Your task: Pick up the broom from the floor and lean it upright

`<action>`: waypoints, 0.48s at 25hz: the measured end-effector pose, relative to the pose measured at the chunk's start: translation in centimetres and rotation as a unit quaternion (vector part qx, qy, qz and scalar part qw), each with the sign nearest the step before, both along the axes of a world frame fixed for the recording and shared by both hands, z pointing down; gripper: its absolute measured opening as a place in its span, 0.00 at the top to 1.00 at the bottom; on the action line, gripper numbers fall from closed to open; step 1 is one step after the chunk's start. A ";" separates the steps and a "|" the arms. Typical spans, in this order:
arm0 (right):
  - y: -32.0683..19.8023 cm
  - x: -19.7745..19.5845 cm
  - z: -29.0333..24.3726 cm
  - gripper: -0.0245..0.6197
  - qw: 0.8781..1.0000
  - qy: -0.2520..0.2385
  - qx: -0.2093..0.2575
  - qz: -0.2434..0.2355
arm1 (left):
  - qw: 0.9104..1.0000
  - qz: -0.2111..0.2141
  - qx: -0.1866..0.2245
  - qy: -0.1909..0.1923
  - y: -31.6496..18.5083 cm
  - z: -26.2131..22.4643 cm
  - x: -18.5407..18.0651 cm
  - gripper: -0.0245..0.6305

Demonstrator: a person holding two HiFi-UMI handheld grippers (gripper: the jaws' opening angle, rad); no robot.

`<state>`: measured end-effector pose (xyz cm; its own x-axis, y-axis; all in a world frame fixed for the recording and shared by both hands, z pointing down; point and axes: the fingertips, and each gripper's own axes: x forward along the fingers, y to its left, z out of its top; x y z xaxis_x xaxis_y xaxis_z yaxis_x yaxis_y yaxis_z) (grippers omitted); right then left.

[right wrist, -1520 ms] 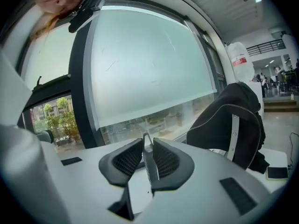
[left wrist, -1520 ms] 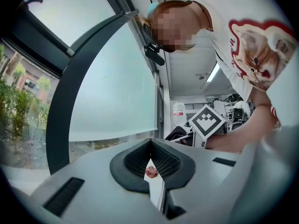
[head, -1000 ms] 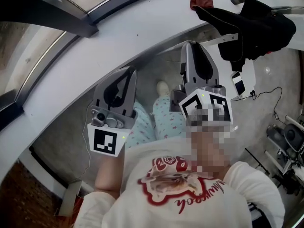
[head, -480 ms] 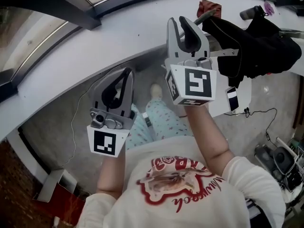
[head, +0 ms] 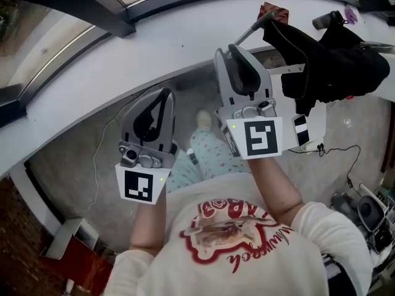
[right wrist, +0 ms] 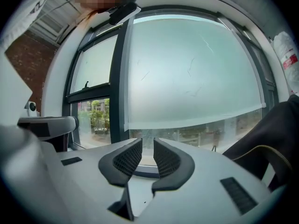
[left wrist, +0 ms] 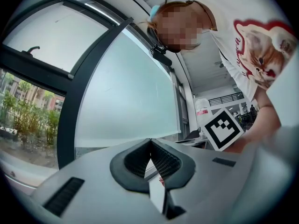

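No broom head shows in any view. A thin grey pole (head: 252, 28), perhaps the broom's handle, slants up past the tips of my right gripper (head: 241, 48) toward a red cloth (head: 272, 8). The right gripper points level at the window; in the right gripper view (right wrist: 147, 141) a narrow gap stands between its pads and nothing is in it. My left gripper (head: 162, 94) hovers lower left, over the grey floor. In the left gripper view (left wrist: 150, 141) its tips meet, with nothing held.
A white window ledge (head: 154, 48) curves across ahead of both grippers. A black jacket (head: 333, 48) hangs over a white desk at right, with a phone (head: 300, 129) below it. The person's patterned trousers (head: 210, 156) are underneath. Cables and a red box (head: 80, 258) lie on the floor.
The right gripper rose toward the ledge and rolled, so its marker cube now faces the camera squarely. The left gripper stayed almost in place.
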<state>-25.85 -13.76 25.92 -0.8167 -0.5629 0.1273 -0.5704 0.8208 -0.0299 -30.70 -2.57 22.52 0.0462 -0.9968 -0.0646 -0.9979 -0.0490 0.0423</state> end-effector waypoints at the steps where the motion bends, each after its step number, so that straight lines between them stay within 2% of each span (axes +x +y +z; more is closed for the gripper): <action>1: 0.7 0.3 -0.7 0.82 1.000 -0.005 0.004 0.001 | 1.000 0.004 0.005 -0.003 0.4 -0.6 0.2 0.93; 6: 6.0 1.5 -4.7 0.83 0.999 -0.032 0.027 0.005 | 0.999 0.026 0.033 -0.012 4.1 -3.6 1.7 0.93; 12: 16.7 4.3 -8.8 0.85 0.996 -0.077 0.033 0.023 | 0.997 0.060 0.045 -0.020 13.5 -6.2 4.8 0.93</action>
